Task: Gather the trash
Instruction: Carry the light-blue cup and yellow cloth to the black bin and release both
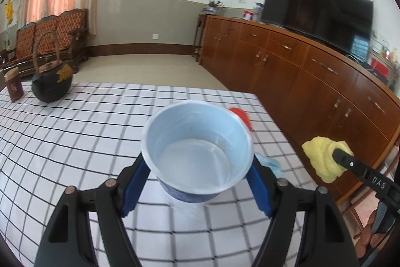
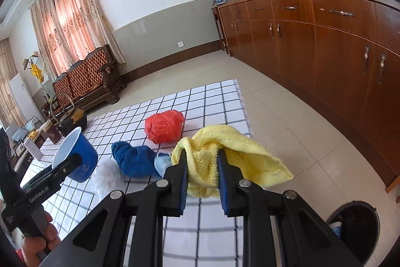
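The left gripper (image 1: pixel 197 164) clamps the blue bin (image 1: pixel 196 149), lifted over the checked table (image 1: pixel 75 131). The right gripper (image 2: pixel 202 164) pinches a yellow cloth (image 2: pixel 232 162); dropping it in looks next. Blue cloth (image 2: pixel 135 160) and red bag (image 2: pixel 163 125) wait beyond.

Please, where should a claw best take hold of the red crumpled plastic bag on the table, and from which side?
Grip the red plastic bag across its rounded upper bulge, coming down from above. It sits as a loose ball on the checked tablecloth, free on top and at its far side, while the blue cloth lies close on the near side. The judgement is tentative.
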Available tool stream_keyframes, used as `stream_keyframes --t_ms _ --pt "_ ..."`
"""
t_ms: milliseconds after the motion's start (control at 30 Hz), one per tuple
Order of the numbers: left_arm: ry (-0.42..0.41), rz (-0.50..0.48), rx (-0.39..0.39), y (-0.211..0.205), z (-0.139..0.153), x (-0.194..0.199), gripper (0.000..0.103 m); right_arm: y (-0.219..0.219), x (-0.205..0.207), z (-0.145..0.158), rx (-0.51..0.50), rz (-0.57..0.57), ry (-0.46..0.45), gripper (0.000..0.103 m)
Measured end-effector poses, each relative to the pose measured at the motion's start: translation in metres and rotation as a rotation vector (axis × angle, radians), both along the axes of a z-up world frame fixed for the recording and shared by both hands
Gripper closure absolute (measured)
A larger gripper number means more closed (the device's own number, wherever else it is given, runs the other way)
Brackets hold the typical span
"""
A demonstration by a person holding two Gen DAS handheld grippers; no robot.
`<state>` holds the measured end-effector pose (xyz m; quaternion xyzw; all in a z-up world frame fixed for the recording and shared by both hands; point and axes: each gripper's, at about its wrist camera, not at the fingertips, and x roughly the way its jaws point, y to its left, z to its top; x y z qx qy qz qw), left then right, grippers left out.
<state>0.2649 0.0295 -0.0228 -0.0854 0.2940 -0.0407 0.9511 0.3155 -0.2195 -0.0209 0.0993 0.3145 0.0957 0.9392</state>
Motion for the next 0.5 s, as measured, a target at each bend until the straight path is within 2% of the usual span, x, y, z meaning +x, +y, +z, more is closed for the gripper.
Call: stream_keyframes --t_ms 500 --pt "0.040 -0.247 0.008 -0.123 0.004 -0.035 0.028 -0.106 -0.079 -0.011 0.020 -0.185 0.024 0.081"
